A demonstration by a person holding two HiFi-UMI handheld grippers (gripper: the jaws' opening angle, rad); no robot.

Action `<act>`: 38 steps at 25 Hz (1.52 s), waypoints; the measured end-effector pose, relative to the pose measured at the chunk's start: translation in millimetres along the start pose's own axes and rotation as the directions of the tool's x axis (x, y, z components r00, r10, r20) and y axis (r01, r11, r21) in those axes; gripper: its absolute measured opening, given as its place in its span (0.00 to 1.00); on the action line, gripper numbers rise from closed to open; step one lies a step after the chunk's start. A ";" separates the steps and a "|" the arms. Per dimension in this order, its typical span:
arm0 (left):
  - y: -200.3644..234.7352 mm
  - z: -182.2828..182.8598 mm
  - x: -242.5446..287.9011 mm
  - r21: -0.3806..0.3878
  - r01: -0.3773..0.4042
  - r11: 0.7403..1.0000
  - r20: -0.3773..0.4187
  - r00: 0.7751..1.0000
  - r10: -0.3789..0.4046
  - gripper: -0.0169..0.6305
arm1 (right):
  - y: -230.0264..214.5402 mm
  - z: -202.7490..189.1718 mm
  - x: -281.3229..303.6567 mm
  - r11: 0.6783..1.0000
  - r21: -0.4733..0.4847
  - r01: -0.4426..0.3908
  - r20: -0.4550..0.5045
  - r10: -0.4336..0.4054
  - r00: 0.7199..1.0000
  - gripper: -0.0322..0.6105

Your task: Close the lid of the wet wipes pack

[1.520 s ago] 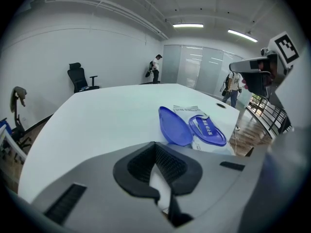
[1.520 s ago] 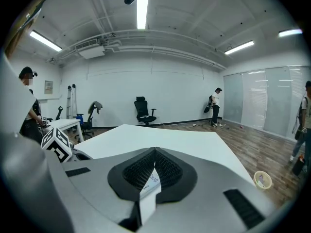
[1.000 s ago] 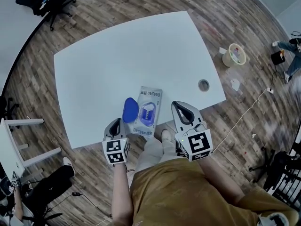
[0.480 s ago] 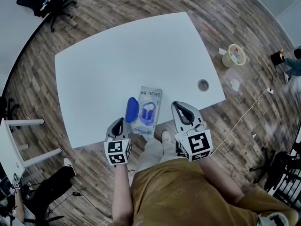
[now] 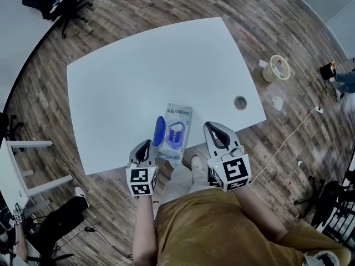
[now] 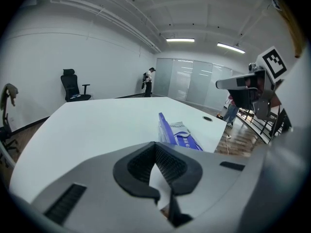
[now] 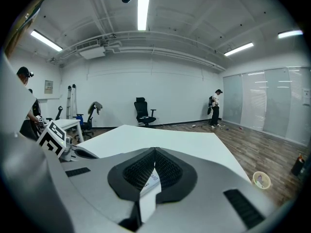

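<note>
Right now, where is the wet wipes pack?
In the head view, the wet wipes pack lies by the near edge of the table, between the left gripper and right gripper.

The left gripper (image 6: 156, 148), fingers (image 6: 137, 168) together, faces the wet wipes pack (image 6: 182, 130), its blue lid (image 6: 164, 129) upright.

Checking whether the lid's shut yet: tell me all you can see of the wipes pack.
The wipes pack is a flat, soft-looking pale pouch with blue print, lying on the white table near its front edge. Its oval blue lid stands open, raised along its left side in the head view. Only the table seems to touch it.
</note>
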State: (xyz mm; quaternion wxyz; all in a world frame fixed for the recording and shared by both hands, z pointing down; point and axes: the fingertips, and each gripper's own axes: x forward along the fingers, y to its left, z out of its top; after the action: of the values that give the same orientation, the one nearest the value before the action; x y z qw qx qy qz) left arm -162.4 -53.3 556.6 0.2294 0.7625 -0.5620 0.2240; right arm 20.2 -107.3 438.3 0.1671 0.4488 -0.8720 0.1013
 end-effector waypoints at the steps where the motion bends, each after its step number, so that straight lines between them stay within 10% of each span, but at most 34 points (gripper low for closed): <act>1: -1.7 0.9 0.3 0.001 0.005 1.000 0.001 1.000 -0.005 0.02 | 0.0 -0.4 -0.1 1.000 0.000 0.000 -0.003 0.000 1.000 0.06; 38: -54.4 33.4 14.2 0.073 0.172 0.982 0.074 0.981 -0.177 0.02 | 7.9 -33.6 18.0 1.000 0.019 -0.019 -0.085 0.020 0.996 0.06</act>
State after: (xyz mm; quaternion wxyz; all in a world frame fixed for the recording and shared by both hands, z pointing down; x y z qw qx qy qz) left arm -103.6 -69.8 533.3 0.1999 0.8244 -0.4940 0.1906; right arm 10.7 -105.3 476.0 0.1989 0.4371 -0.8675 0.1297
